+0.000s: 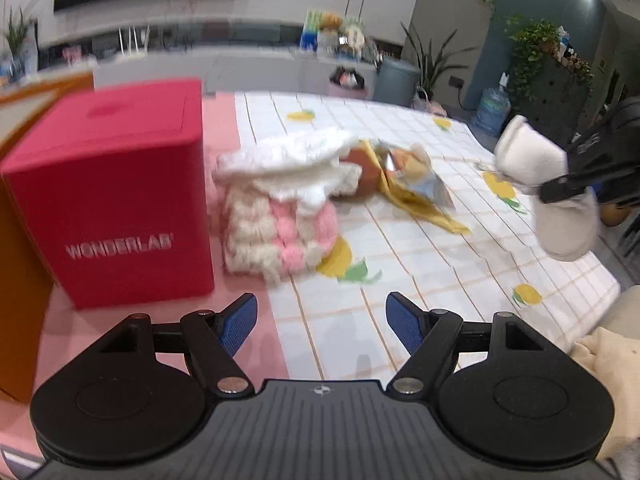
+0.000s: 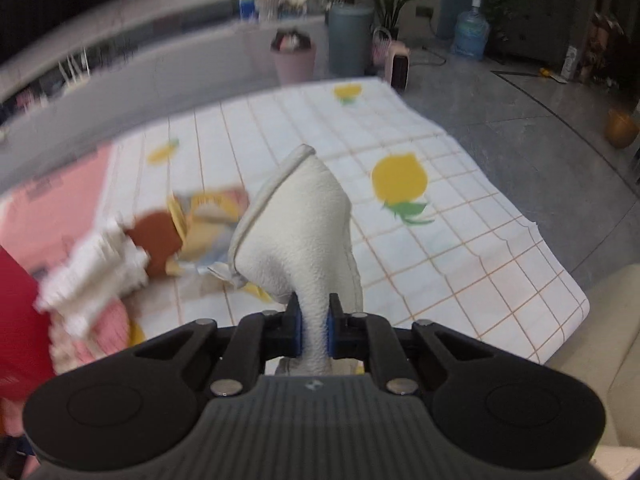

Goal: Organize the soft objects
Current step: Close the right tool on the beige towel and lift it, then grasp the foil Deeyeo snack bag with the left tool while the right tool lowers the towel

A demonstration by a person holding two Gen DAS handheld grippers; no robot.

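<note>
Clearly the step in hand is the carrying-off of one soft item: the right hand-held gripper [image 2: 314,330] is pinching a cream-white, suede-like soft pouch with a stitched rim [image 2: 298,224], its blue pads pressing in on the narrow lower end so that the wider end is standing up and away from the fingers, clear of the white grid-patterned cloth with yellow fruit prints [image 2: 460,264] that is covering the surface. The left hand-held gripper [image 1: 321,322] is waiting with its fingers spread wide and nothing between them, hovering low near the red cube-shaped box lettered WONDERLAB [image 1: 112,200]. Just beside that box a heap of fluffy white, cream and pink knitted pieces [image 1: 280,208] is lying, and touching the heap is a crumpled yellow and silver wrapper with something brown in it [image 1: 404,180]. The next move, as I judge it, is calling for the pouch to be brought across to a place among the other soft things and set down without toppling the heap. Both views are blurring badly, so the brown item is staying unidentifiable; the pouch's gripped end is hiding behind the fingers, and an orange shape at the left edge is being cut off.
</note>
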